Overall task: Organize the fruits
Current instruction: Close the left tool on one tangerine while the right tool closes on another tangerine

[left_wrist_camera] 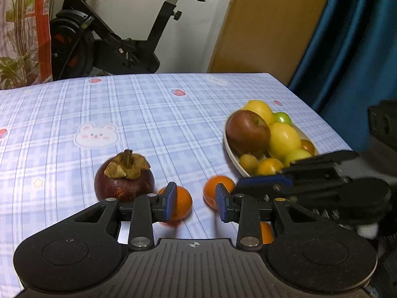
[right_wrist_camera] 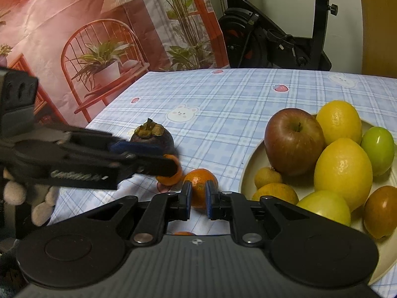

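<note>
Left gripper (left_wrist_camera: pixel 196 202): standing part open over the cloth, gripping nothing; small orange (left_wrist_camera: pixel 180 204) showing just behind its left pad (left_wrist_camera: pixel 170 202), contact not clear.
Right gripper (right_wrist_camera: pixel 198 197): jaws nearly together, closing on nothing that can be made out; second orange (right_wrist_camera: pixel 199 186) sitting just beyond the gap, at 12 o'clock from the tips.
Third orange (left_wrist_camera: pixel 266 232): peeking out at 5 o'clock under the left gripper's right arm, mostly hidden.
Mangosteen (left_wrist_camera: pixel 124 182): resting upright on the cloth at 10 o'clock from the left gripper's tips, just beside the small orange.
Plate (right_wrist_camera: pixel 250 166): lying at 2 o'clock from the right gripper, holding an apple (right_wrist_camera: pixel 294 140), lemons (right_wrist_camera: pixel 343 168), green and brown fruits.
In the way: right gripper reaching across the near edge of the plate in the left wrist view, blocking part of it.
Tablecloth (left_wrist_camera: pixel 148 114): blue check, carrying all of it.
Exercise bike (left_wrist_camera: pixel 104 42): standing at 11 o'clock behind the table.
</note>
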`<state>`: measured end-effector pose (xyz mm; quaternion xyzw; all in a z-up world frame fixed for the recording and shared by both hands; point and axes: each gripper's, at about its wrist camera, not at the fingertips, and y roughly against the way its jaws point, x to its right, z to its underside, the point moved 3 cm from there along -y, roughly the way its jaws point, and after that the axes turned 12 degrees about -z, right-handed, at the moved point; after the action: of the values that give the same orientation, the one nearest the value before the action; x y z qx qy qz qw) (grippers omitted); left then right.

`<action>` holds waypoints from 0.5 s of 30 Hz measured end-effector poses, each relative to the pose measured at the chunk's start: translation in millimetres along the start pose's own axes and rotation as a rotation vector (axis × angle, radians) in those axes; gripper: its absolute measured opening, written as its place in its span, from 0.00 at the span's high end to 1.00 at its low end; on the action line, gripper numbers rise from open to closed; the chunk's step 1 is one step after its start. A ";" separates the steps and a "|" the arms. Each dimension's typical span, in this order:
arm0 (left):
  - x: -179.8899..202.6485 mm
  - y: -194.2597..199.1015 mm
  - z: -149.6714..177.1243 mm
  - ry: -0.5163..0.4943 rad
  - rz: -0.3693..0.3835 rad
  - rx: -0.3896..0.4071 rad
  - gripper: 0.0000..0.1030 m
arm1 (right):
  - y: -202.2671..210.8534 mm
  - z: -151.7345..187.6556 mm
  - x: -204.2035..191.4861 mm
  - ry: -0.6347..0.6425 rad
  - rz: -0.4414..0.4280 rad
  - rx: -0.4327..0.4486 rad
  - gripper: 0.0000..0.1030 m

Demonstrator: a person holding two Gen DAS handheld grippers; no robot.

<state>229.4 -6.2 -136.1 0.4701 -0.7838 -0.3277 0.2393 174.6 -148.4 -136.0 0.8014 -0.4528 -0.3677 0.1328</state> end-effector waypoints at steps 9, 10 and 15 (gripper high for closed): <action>3.7 14.1 24.9 -0.057 -0.024 -0.020 0.65 | 0.2 -2.1 -4.5 0.010 0.004 0.001 0.88; 2.4 15.7 25.9 -0.054 -0.036 -0.010 0.64 | 0.1 -2.1 -4.9 0.010 0.004 0.002 0.88; 2.6 15.0 21.0 -0.074 -0.096 0.032 0.64 | 1.0 -1.6 -4.5 0.010 0.005 0.000 0.88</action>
<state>205.1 2.7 -139.0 0.4987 -0.7737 -0.3434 0.1867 173.7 -145.4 -132.3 0.8022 -0.4539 -0.3633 0.1362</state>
